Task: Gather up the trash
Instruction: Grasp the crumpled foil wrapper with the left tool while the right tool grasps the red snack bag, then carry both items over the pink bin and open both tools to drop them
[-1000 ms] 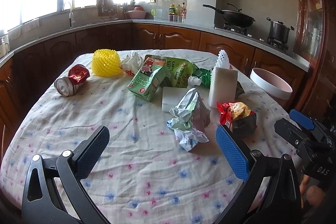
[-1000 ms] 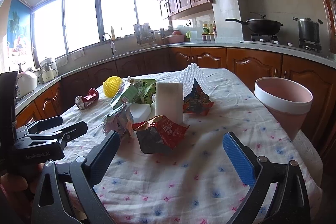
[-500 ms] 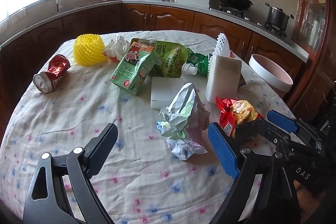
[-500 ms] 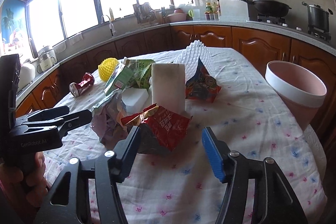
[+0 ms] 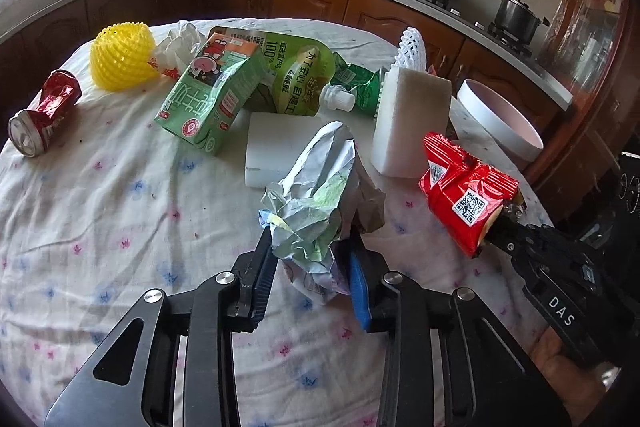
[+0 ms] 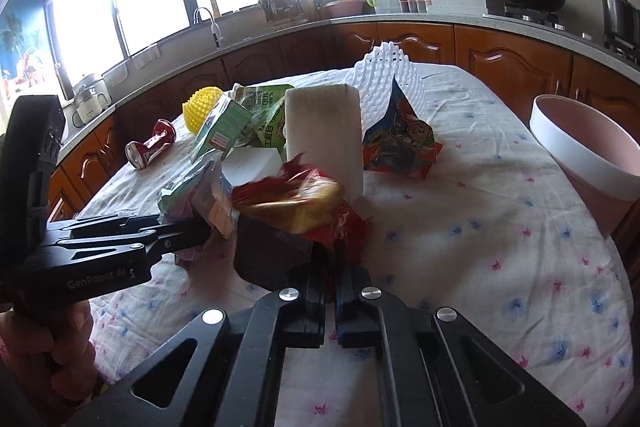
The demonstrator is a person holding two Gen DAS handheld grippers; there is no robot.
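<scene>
Left tool [image 5: 310,259] is closing on the crumpled paper [image 5: 316,199]; my right tool [image 6: 330,255] is clamping the red wrapper [image 6: 304,201]. Neither is reaching the pink bin [image 6: 588,151]; much litter is remaining on the surface [image 5: 120,227].

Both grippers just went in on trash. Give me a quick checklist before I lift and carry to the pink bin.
1. Left gripper on the crumpled paper: jaws closing, paper between the pads. Ok.
2. Right gripper on the red snack wrapper: shut on its near edge only. Ok, but a thin hold.
3. Wrapper off the tablecloth: cannot tell.
4. White foam block right behind the wrapper, could tip on lifting: not ok.
5. Pink bin at the table's right edge, mouth open. Ok.
6. Path from the wrapper to the bin: bare cloth. Ok.
</scene>
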